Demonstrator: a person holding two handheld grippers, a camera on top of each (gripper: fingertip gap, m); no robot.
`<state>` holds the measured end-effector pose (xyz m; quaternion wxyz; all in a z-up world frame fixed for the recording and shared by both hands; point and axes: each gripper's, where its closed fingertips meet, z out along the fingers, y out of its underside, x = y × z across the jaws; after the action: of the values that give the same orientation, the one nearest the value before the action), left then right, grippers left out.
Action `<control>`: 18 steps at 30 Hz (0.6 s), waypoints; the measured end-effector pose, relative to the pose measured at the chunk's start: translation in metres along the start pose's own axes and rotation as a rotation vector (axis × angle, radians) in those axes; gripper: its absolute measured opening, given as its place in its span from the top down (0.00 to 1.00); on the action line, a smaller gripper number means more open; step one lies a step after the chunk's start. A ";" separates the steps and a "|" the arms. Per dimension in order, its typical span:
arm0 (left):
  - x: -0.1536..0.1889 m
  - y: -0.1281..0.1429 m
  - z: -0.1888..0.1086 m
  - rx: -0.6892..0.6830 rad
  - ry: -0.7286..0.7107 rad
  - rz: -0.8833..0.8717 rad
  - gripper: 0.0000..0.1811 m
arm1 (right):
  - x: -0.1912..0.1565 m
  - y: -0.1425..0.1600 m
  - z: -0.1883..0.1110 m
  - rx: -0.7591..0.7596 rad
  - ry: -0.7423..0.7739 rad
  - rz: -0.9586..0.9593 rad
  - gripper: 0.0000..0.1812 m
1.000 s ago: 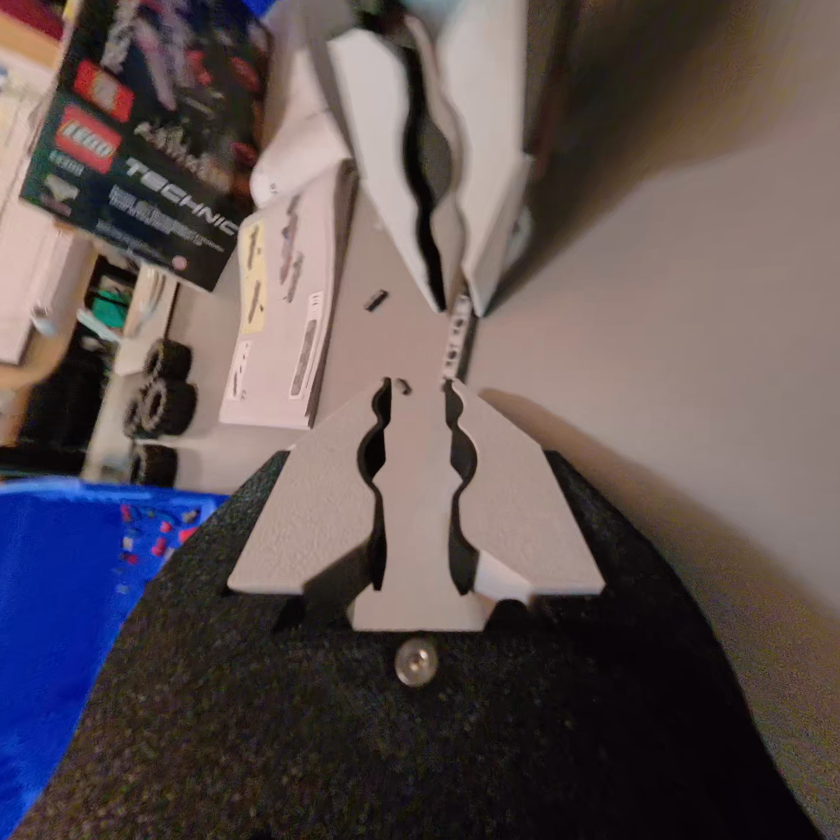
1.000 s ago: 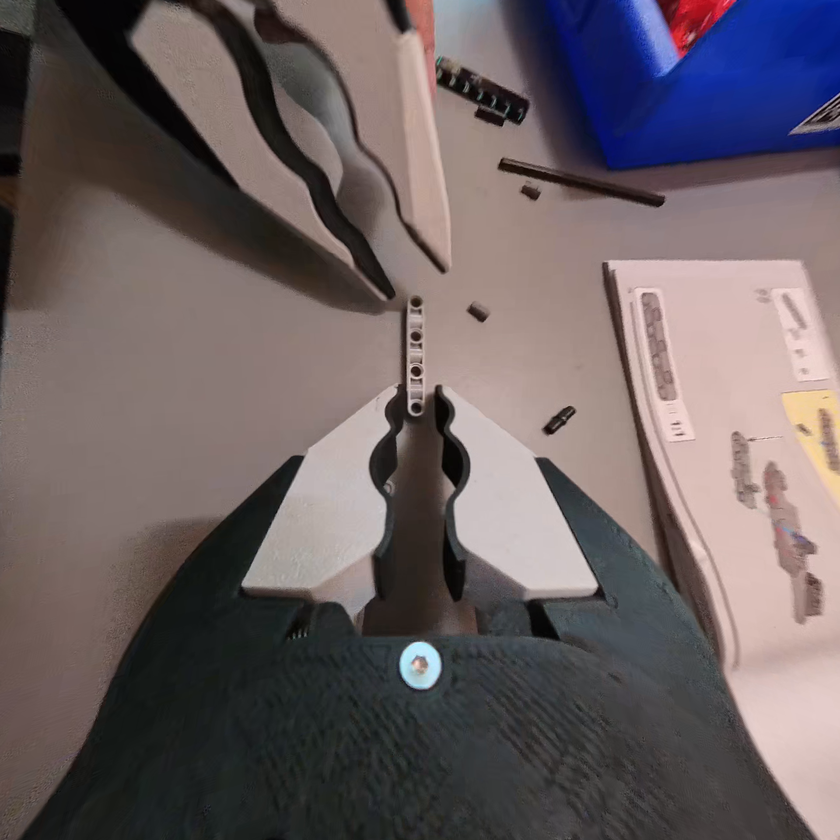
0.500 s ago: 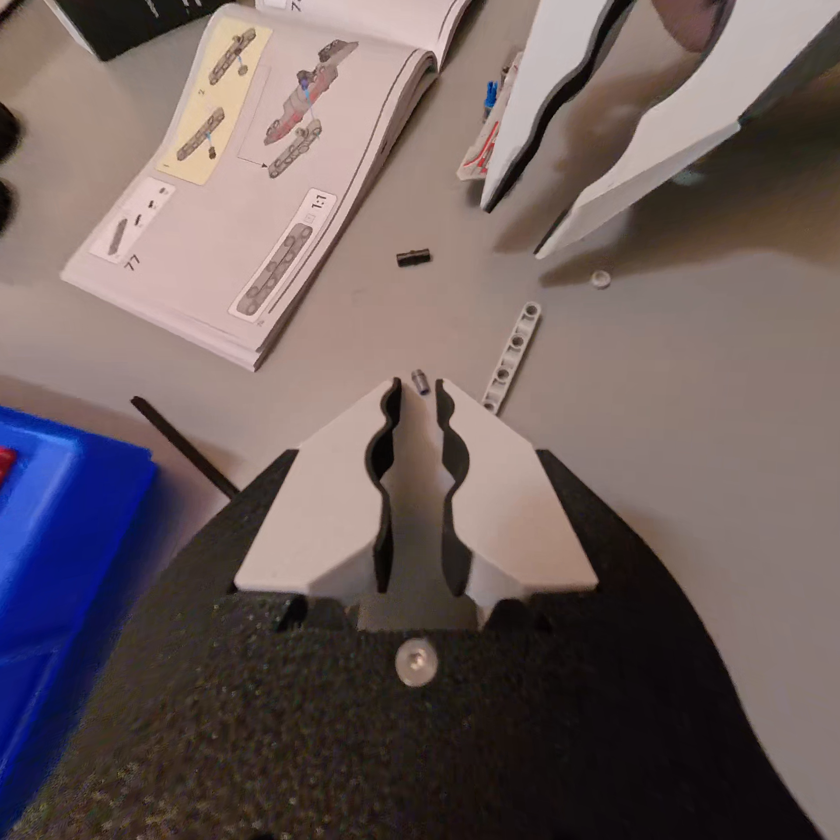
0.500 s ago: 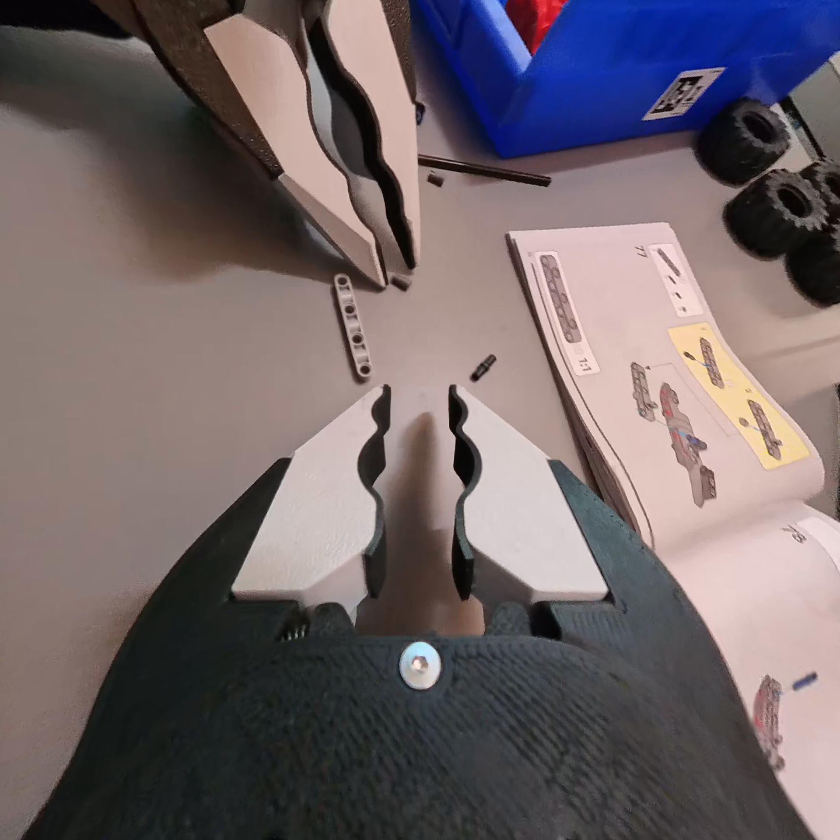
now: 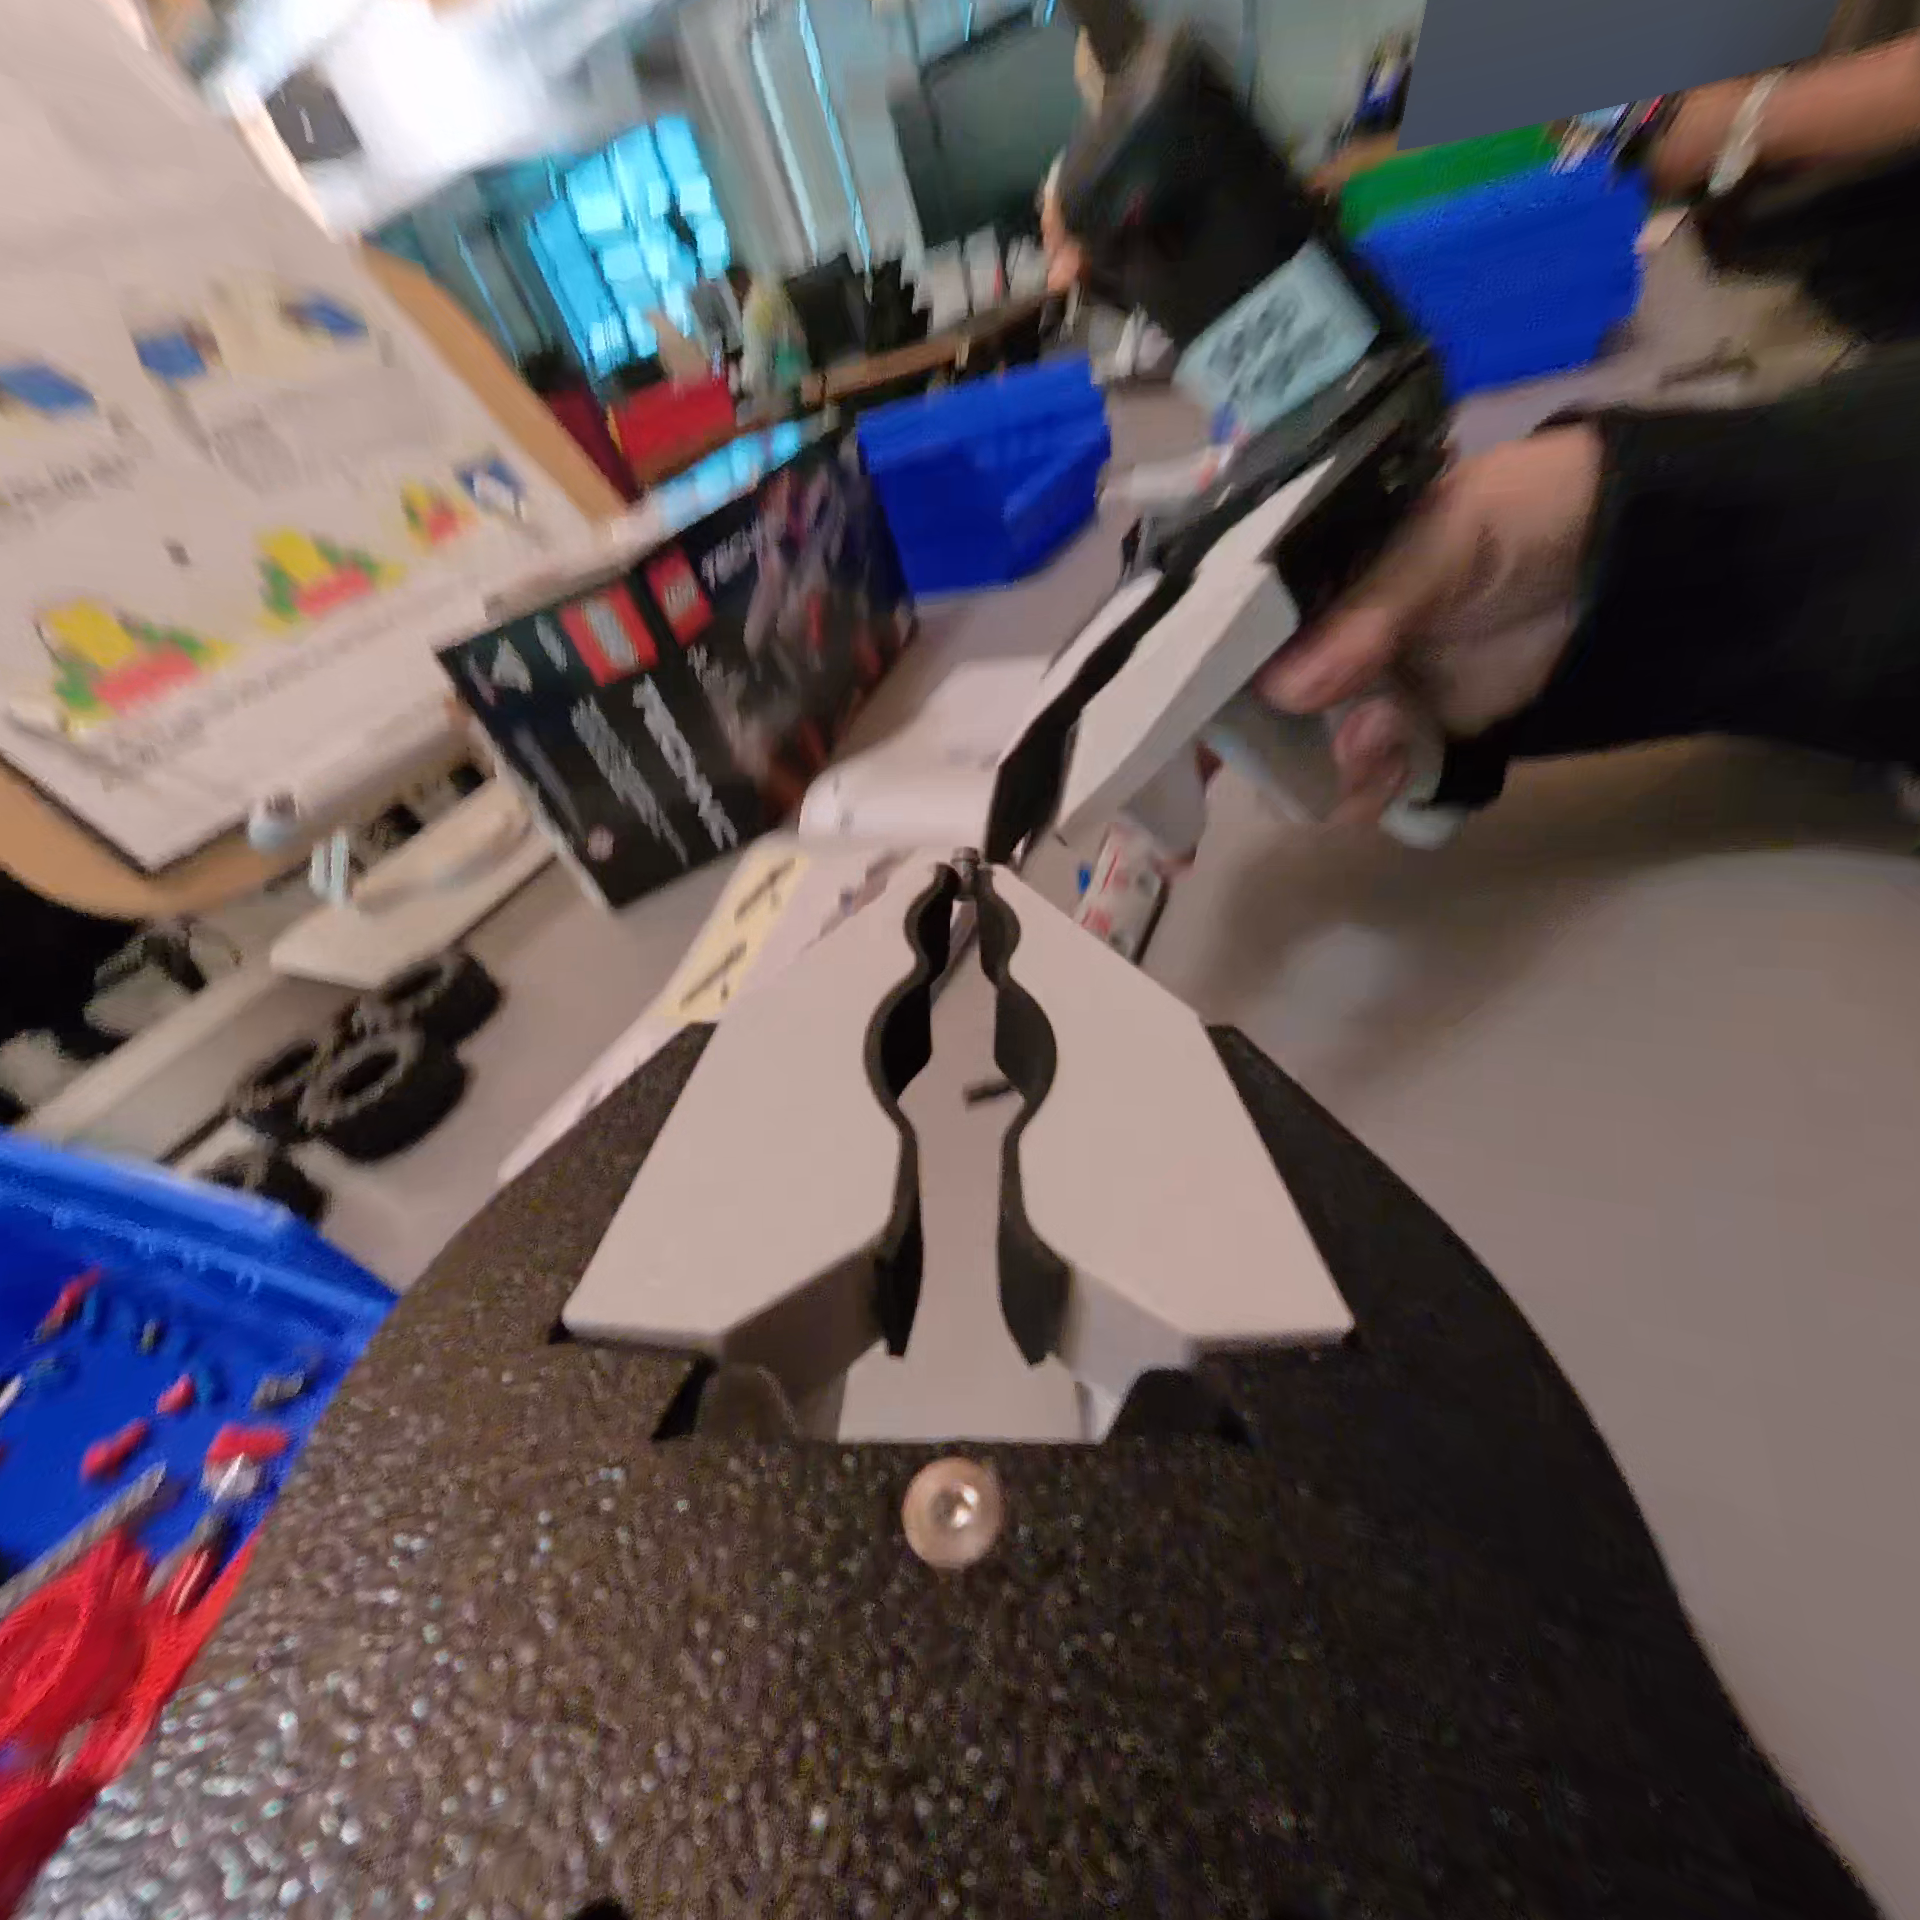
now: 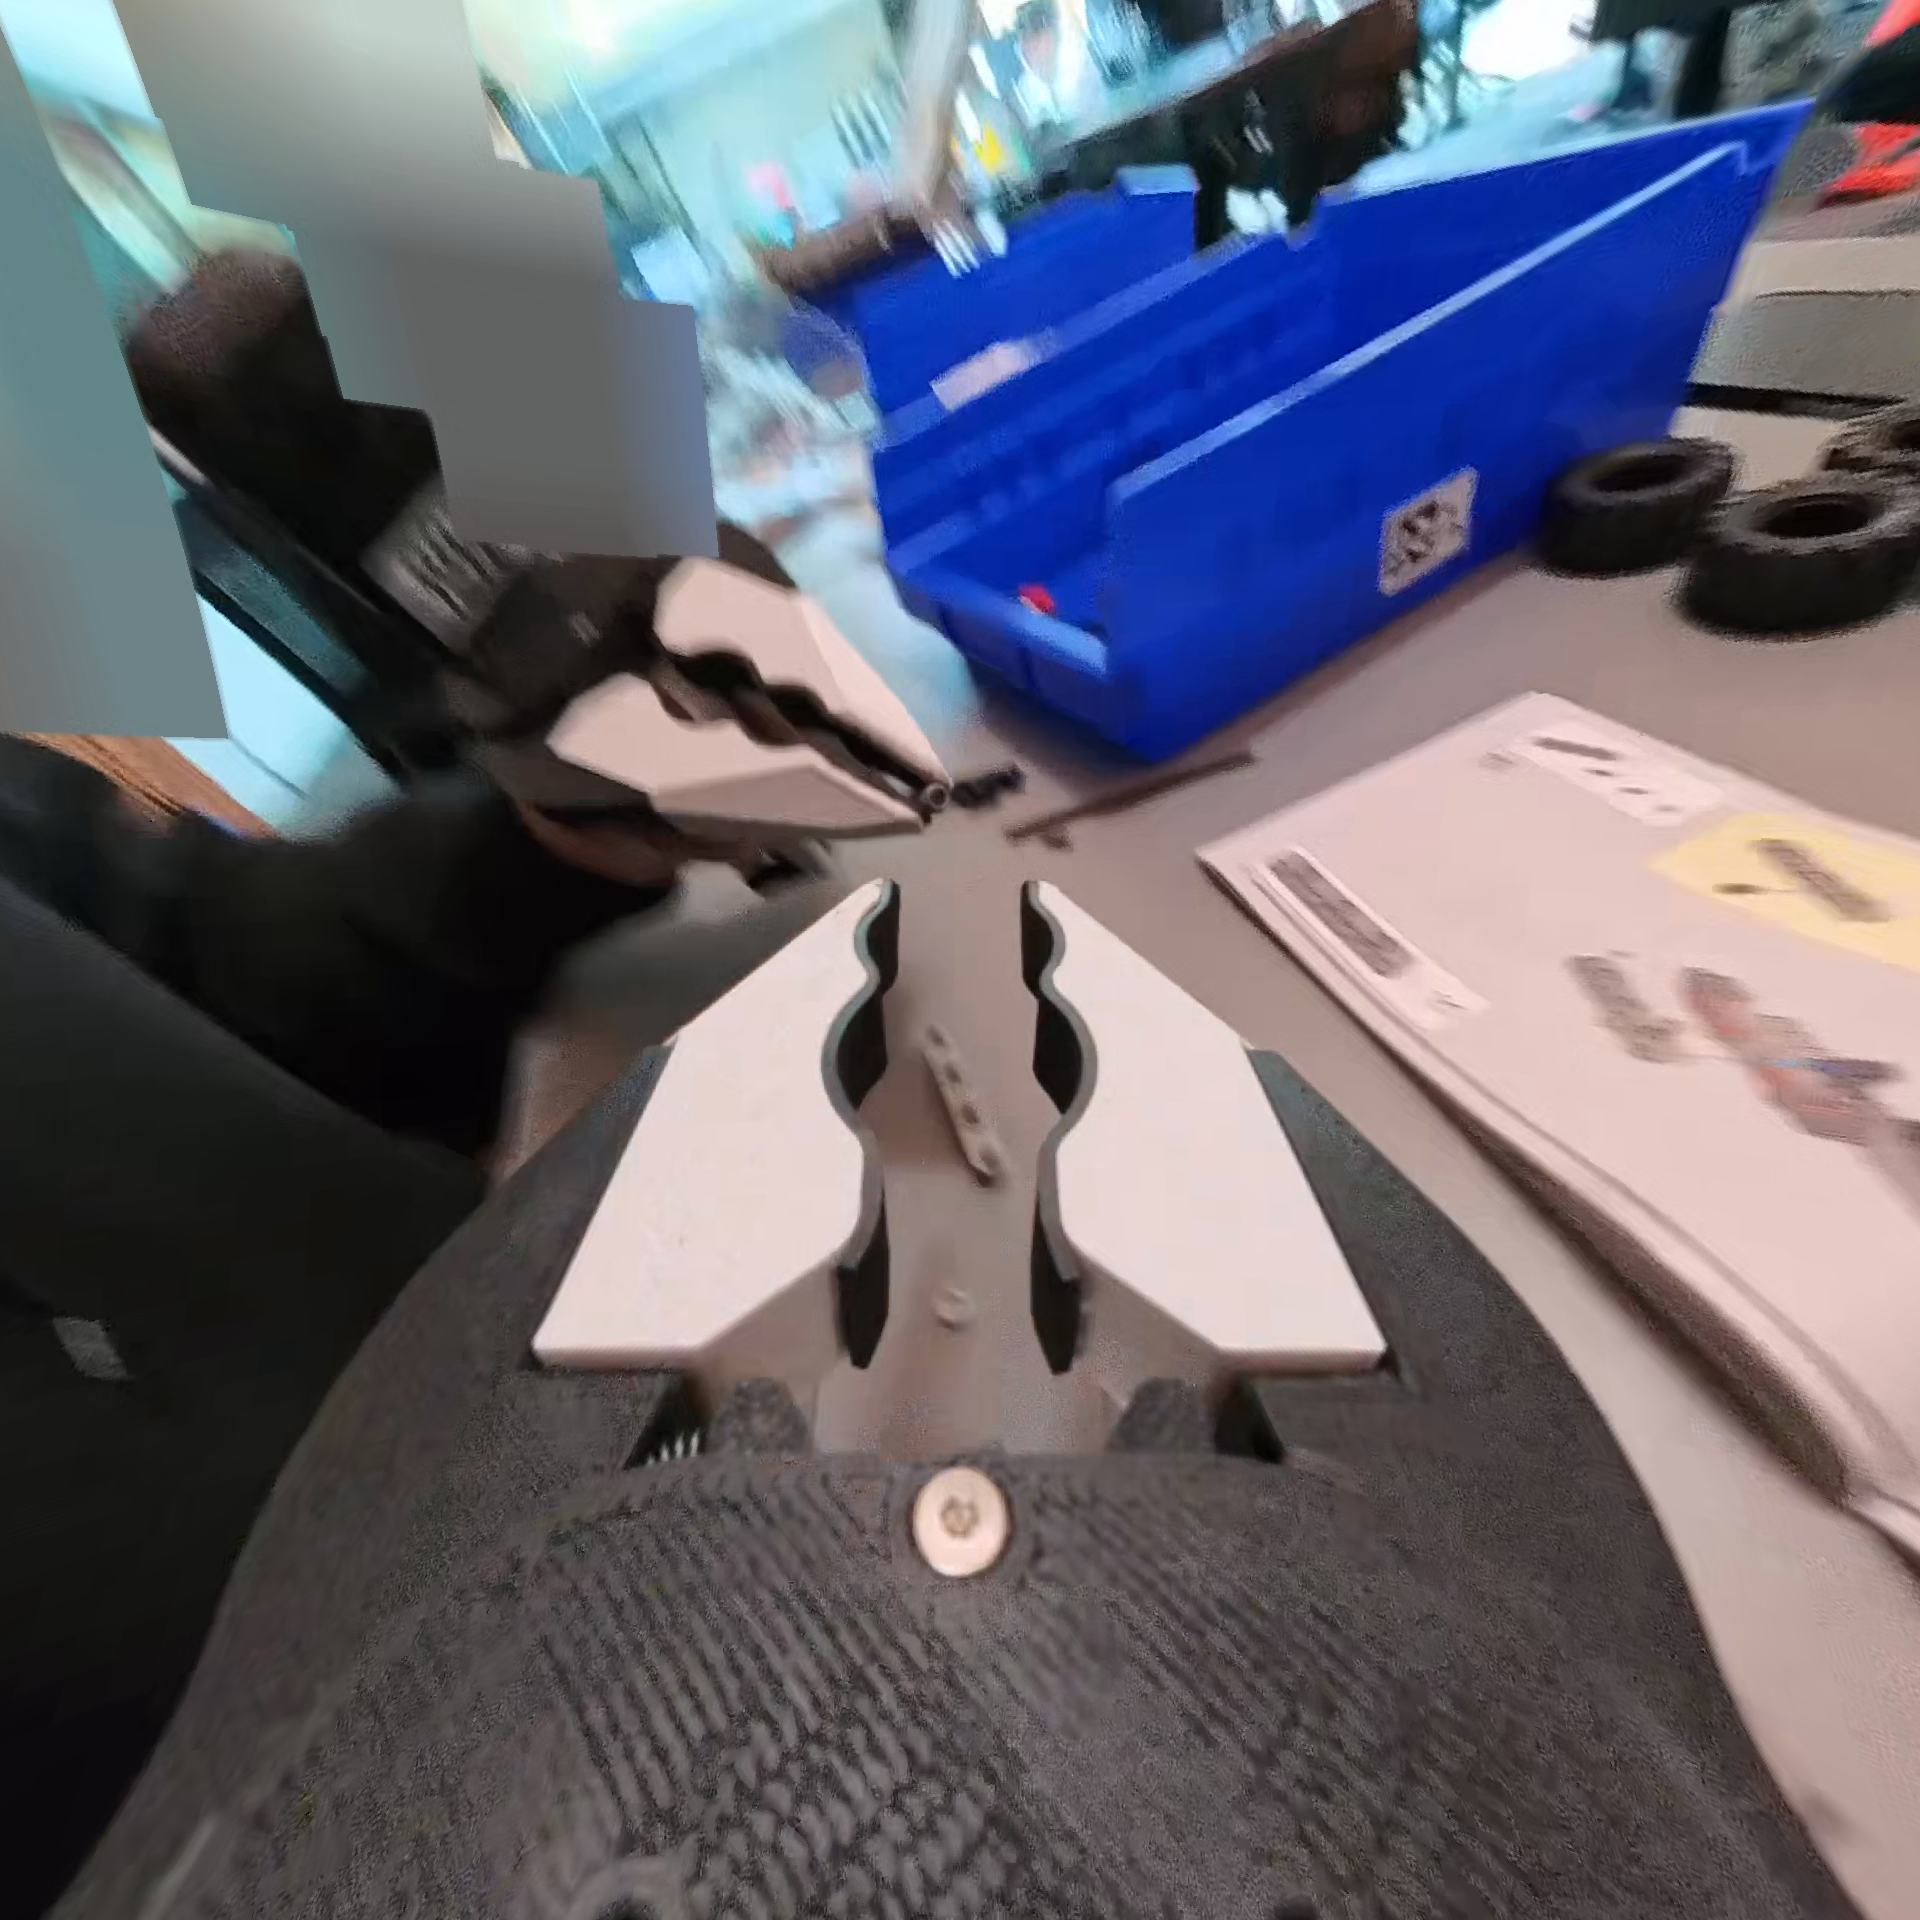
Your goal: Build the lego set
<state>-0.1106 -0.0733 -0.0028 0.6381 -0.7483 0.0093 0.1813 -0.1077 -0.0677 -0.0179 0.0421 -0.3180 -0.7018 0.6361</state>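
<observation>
Now, in the left wrist view, the left gripper (image 5: 967, 896) is lifted off the grey table (image 5: 1558, 1091), where half a second ago it reached down over a small dark pin (image 5: 966, 858). Its jaws are clenched on that pin at their very tips.

From the right wrist view, the right gripper (image 6: 958, 891) has its jaws released and holds nothing; the grey beam (image 6: 964, 1103) lies flat on the table between them. By my judgement, pin and beam get joined next.

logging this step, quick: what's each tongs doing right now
left tongs: closed on a small dark grey pin at the tips
right tongs: open, empty, grey beam on the table below
</observation>
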 end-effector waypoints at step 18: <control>0.026 -0.051 0.008 0.261 0.110 0.126 0.99 | -0.045 -0.047 -0.030 0.389 -0.703 0.773 0.92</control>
<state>-0.0758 -0.0509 0.0376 0.7157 -0.6658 0.1147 0.1769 -0.0765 -0.0638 0.0463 -0.3728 -0.3073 -0.3754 0.7910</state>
